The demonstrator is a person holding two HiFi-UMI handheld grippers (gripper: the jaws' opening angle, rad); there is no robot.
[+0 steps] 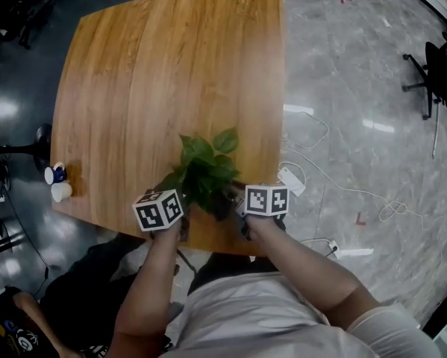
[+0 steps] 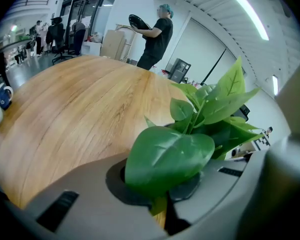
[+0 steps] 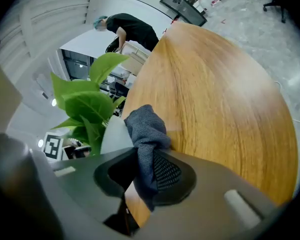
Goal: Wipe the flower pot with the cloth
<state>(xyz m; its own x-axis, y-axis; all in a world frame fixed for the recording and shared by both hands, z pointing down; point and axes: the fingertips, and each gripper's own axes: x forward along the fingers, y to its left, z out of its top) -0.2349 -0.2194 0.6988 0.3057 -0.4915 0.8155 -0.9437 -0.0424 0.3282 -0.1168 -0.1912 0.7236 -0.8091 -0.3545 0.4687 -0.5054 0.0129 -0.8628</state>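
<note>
Two tongs clenched at the flower pot [image 3: 114, 134], near edge of the bench [image 1: 156, 73].
Right tongs [image 3: 139, 184] clamped on a bunched grey cloth [image 3: 145, 134], upper fold up against the pale pot wall, just under the green leaves. Left tongs [image 2: 162, 204] nearly together, pinched on the lower end of one broad leaf [image 2: 167, 159] lying across the pads. Pot standing by the near edge, toward the right near corner, mostly hidden from above by the plant [image 1: 204, 166], with tongs on either side. Two small cups [image 1: 57, 183] at the left near corner, well apart from the pot. Beyond the far edge, a person [image 2: 157, 31] in black carrying something dark and round.
</note>
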